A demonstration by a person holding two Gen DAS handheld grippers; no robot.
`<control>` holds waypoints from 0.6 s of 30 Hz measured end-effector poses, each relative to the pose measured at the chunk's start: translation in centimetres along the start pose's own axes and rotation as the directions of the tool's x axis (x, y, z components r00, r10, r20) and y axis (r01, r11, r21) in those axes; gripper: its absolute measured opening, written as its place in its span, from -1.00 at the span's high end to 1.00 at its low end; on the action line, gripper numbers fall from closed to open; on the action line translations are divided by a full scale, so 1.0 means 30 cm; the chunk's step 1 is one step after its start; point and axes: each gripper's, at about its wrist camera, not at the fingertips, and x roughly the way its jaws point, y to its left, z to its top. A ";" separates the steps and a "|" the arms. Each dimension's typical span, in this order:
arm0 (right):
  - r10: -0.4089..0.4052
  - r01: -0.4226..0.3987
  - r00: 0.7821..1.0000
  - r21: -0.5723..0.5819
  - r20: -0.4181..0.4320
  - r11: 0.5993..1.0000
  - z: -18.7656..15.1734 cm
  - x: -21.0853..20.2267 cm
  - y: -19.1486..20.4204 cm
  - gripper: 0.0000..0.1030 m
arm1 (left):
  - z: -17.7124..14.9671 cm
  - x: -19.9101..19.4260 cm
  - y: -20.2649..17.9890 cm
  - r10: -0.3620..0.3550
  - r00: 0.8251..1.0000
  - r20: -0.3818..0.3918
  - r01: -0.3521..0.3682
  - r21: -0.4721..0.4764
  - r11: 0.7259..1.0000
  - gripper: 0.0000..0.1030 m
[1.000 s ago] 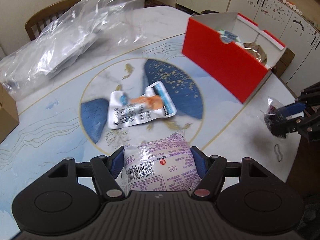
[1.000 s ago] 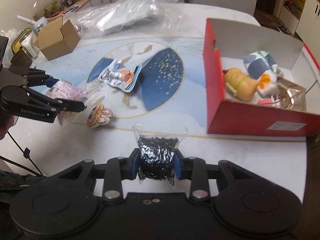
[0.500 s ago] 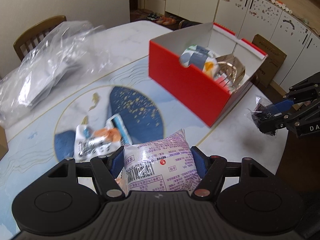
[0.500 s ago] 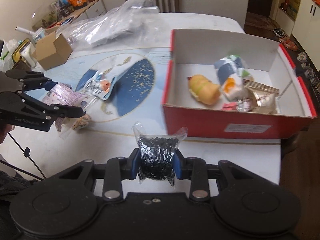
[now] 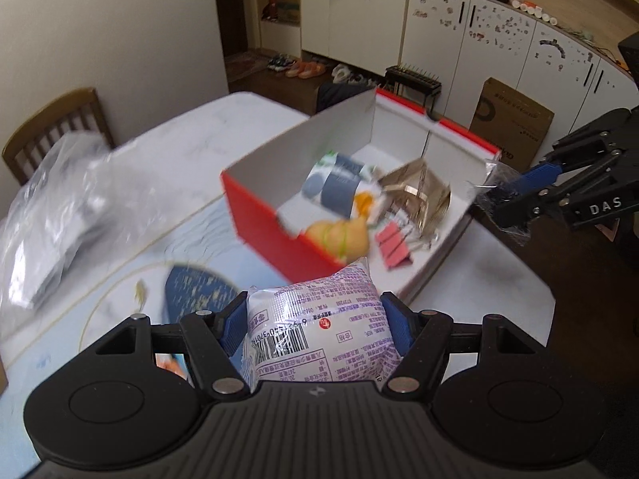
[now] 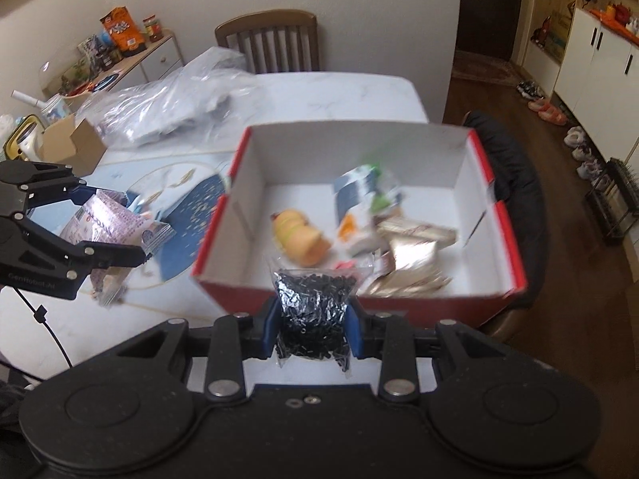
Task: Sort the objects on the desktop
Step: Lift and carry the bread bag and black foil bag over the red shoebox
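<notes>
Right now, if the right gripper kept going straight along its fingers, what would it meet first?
Probably the red box: the right gripper, shut on the bag of black beads, points at its near wall and the yellow toy inside. Depth is unclear.

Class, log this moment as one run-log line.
left gripper: shut on purple snack pack | right gripper: shut on black bead bag | red box: ahead

chair behind table | cabinets | shoes on floor
</notes>
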 end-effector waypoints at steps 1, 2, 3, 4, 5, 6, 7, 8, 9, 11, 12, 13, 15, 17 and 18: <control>-0.004 0.004 1.000 -0.002 0.005 1.000 0.011 -0.001 -0.016 0.36 | 0.021 0.008 -0.008 0.002 1.000 0.004 -0.002 0.003 1.000 -0.33; -0.011 0.011 1.000 -0.005 0.009 1.000 0.022 0.000 -0.033 0.36 | 0.041 0.017 -0.016 0.004 1.000 0.007 -0.004 0.007 1.000 -0.33; -0.016 0.016 1.000 -0.006 0.013 1.000 0.033 0.002 -0.048 0.36 | 0.062 0.026 -0.023 0.005 1.000 0.009 -0.005 0.010 1.000 -0.33; -0.019 0.019 1.000 -0.008 0.016 1.000 0.043 0.004 -0.063 0.36 | 0.084 0.034 -0.029 0.004 1.000 0.011 -0.004 0.012 1.000 -0.33; -0.024 0.024 1.000 -0.008 0.018 1.000 0.053 0.009 -0.077 0.36 | 0.105 0.044 -0.036 0.003 1.000 0.013 -0.003 0.017 1.000 -0.33; -0.030 0.030 0.999 -0.008 0.020 1.000 0.062 0.014 -0.089 0.36 | 0.127 0.055 -0.043 0.003 1.000 0.016 -0.003 0.023 1.000 -0.33; -0.031 0.032 0.999 -0.007 0.020 0.999 0.069 0.020 -0.101 0.36 | 0.146 0.065 -0.050 0.003 1.000 0.018 -0.003 0.029 1.000 -0.33; -0.032 0.032 0.999 -0.007 0.018 0.999 0.075 0.027 -0.110 0.36 | 0.165 0.077 -0.056 0.003 1.000 0.020 -0.004 0.036 0.999 -0.33; -0.035 0.035 0.999 -0.010 0.016 0.999 0.080 0.035 -0.119 0.36 | 0.183 0.089 -0.063 0.004 1.000 0.022 -0.005 0.042 0.999 -0.33; -0.040 0.040 0.999 -0.012 0.008 0.999 0.090 0.055 -0.136 0.36 | 0.216 0.117 -0.074 0.002 1.000 0.023 -0.003 0.049 0.999 -0.33; -0.040 0.040 0.999 -0.012 0.003 0.999 0.094 0.066 -0.145 0.36 | 0.233 0.132 -0.078 0.002 1.000 0.022 -0.003 0.048 0.999 -0.33; -0.040 0.040 0.999 -0.013 -0.002 0.999 0.099 0.076 -0.154 0.36 | 0.249 0.151 -0.080 0.002 1.000 0.018 -0.002 0.048 0.999 -0.33; -0.038 0.038 0.999 -0.015 -0.012 0.999 0.107 0.098 -0.164 0.36 | 0.278 0.187 -0.086 0.006 1.000 0.014 -0.006 0.051 0.999 -0.33; -0.036 0.036 0.999 -0.020 -0.021 0.999 0.113 0.118 -0.172 0.36 | 0.308 0.225 -0.090 0.013 1.000 0.009 -0.013 0.055 0.998 -0.33; -0.038 0.037 0.999 -0.021 -0.025 0.999 0.115 0.128 -0.176 0.36 | 0.322 0.244 -0.092 0.019 1.000 0.005 -0.019 0.056 0.998 -0.33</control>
